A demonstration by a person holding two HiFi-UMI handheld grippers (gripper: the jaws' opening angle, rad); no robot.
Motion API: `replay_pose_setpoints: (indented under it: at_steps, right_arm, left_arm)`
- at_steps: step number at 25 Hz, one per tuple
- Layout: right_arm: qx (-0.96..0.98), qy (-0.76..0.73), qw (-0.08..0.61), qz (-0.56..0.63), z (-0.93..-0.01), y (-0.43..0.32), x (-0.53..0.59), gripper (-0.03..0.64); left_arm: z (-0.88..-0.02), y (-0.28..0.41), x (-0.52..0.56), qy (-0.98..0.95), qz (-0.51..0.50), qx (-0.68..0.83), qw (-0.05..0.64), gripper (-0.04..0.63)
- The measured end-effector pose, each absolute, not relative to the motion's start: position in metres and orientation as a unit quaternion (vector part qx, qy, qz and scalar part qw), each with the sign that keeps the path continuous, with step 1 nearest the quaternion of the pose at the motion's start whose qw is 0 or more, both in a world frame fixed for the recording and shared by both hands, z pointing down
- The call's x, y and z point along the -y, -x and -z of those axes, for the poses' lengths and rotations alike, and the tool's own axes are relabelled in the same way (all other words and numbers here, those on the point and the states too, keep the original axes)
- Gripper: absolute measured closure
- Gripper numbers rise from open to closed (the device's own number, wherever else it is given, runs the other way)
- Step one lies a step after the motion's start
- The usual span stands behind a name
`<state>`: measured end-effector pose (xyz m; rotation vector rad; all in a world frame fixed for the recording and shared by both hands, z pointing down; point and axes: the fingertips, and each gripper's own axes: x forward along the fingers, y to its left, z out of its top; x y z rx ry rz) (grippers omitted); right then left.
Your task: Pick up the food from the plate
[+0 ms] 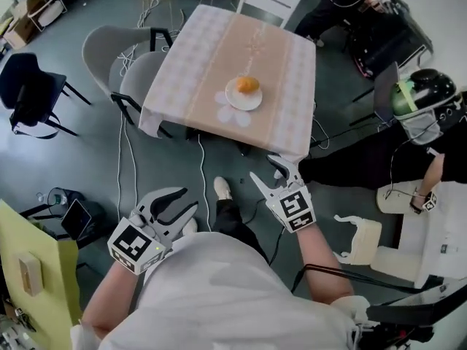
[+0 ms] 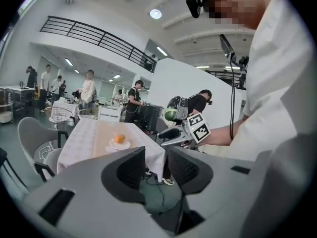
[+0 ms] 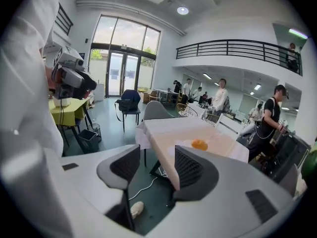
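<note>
Left tool [image 1: 177, 201] and right tool [image 1: 264, 169] both gape empty, short of the checked-cloth worktop [image 1: 193, 71]; round orange food [image 1: 248, 84] sits on its white plate [image 1: 235, 101] at twelve o'clock from the right tool, the nearer one.

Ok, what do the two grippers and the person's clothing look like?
Both the left gripper and the right gripper are light grey plastic, with dark ribbed pads and a cube of black-and-white square markers each. The person wears a short-sleeved white top.
</note>
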<state>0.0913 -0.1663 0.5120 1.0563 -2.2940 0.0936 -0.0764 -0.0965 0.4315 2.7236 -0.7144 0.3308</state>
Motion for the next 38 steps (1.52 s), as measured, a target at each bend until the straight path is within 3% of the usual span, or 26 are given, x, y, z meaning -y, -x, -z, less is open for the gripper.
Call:
replay_pose_setpoints:
  at_steps: [8,15,27,38]
  right_arm:
    - [0.888,-0.320,0.329,-0.008,-0.547,-0.126,0.367,0.339]
    - [0.880,-0.252,0.402,0.003,-0.615,-0.136,0.470,0.282]
    - [0.843,-0.190,0.495,0.086,-0.691,-0.123,0.514,0.259]
    - [0.856,-0.251,0.451,0.013,-0.662,-0.123,0.499,0.278]
  left_arm:
    - [-0.411,0.058,0.203,-0.908,-0.101,0.363,0.181,0.459]
    - [-0.406,0.053,0.248,-0.866,-0.112,0.441,0.208,0.459]
    - [-0.415,0.073,0.261,-0.812,-0.127,0.521,0.229,0.459]
    - [-0.410,0.096,0.246,-0.824,-0.126,0.510,0.212,0.459]
